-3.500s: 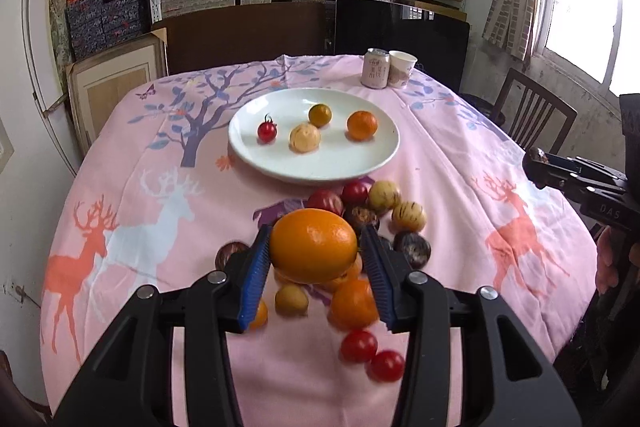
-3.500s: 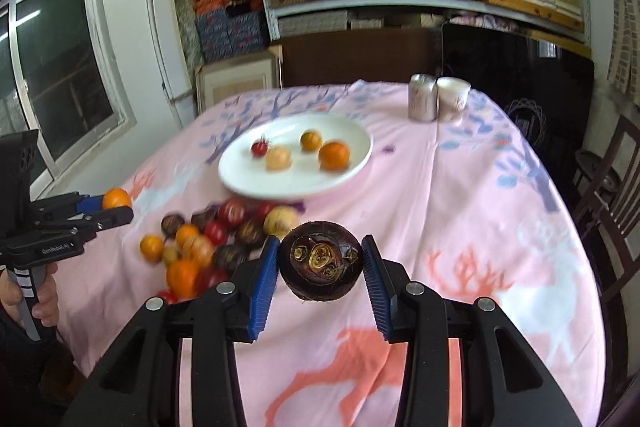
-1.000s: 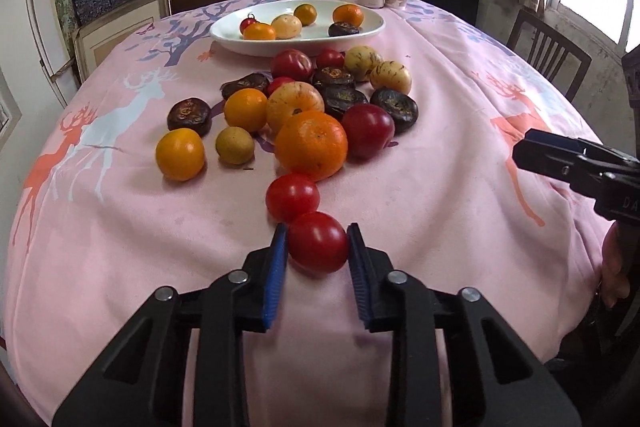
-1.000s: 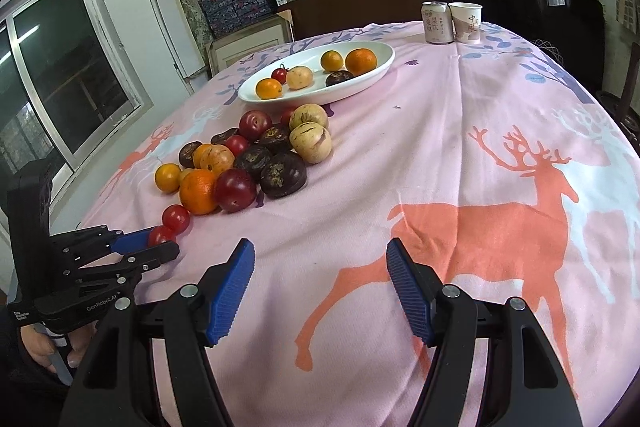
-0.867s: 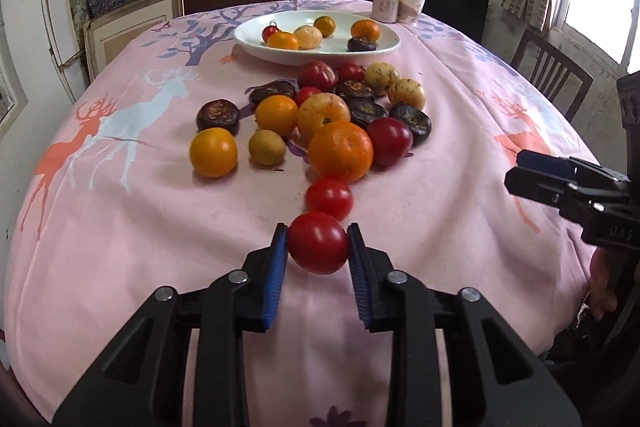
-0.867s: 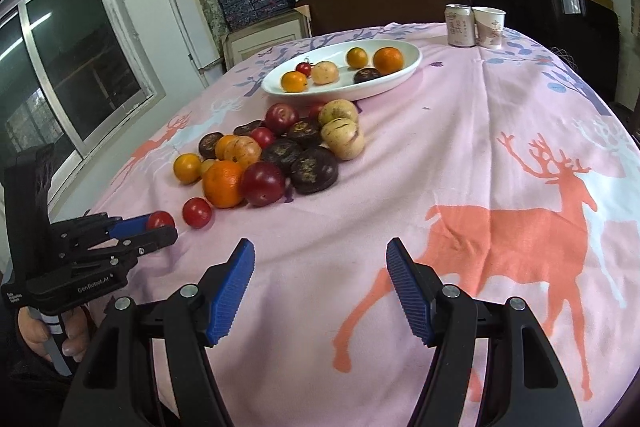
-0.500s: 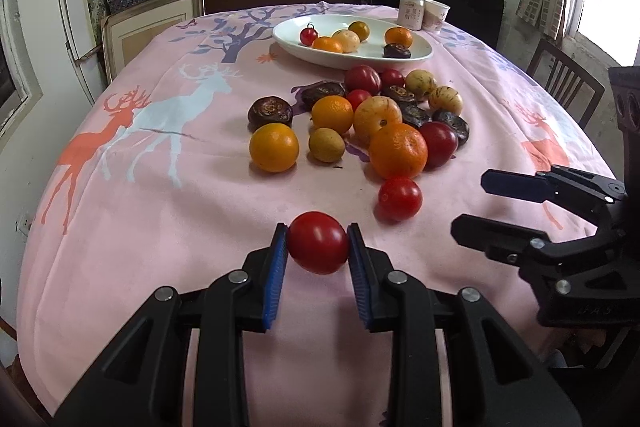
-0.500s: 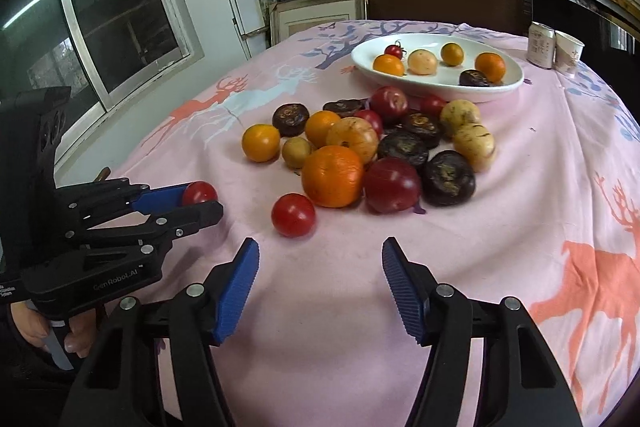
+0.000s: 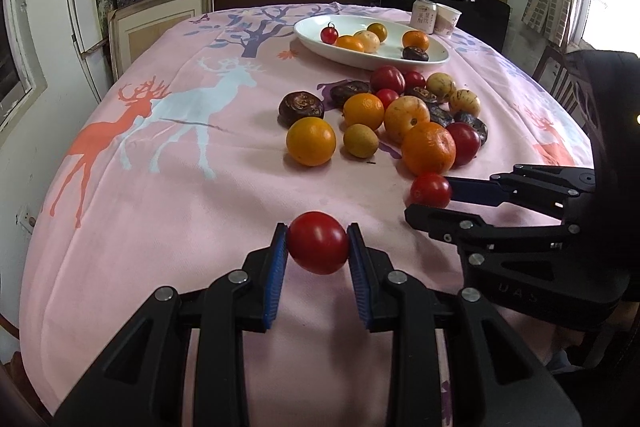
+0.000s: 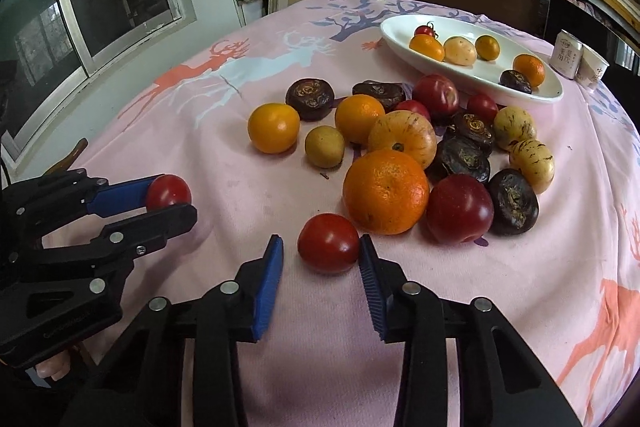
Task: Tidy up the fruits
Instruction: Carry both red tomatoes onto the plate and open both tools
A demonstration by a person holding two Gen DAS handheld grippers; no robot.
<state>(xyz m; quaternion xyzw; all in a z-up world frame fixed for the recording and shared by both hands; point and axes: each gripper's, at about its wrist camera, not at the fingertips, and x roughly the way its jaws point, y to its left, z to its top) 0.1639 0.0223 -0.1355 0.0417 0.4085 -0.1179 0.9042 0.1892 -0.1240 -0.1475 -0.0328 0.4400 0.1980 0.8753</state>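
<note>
**Left gripper holds one tomato; right gripper straddles a second**

We find a red tomato [image 9: 318, 242] clamped between the blue pads of the left gripper [image 9: 318, 247], above the near part of the pink tablecloth [image 9: 160, 195]. In the right wrist view the same tomato [image 10: 168, 191] is partly covered by the gripper's lower finger.

A second red tomato [image 10: 329, 243] rests on the cloth between the fingers of the right gripper [image 10: 322, 255], which stand apart around it; the right pad looks just beside its skin, though we cannot tell whether it touches, and a gap shows at the left pad. In the left wrist view that gripper's fingers hide part of this tomato [image 9: 431, 190].

Just beyond lies a large orange [image 10: 386, 191], with a red plum [image 10: 459, 214] touching its right side. Further out sits a loose cluster of oranges, dark round fruits and pale speckled fruits.

At the far side stands a white plate [image 10: 400, 39] holding six small fruits. A can [image 10: 567, 54] and a paper cup [image 10: 593, 67] stand just right of it; their printing is too small to read.
</note>
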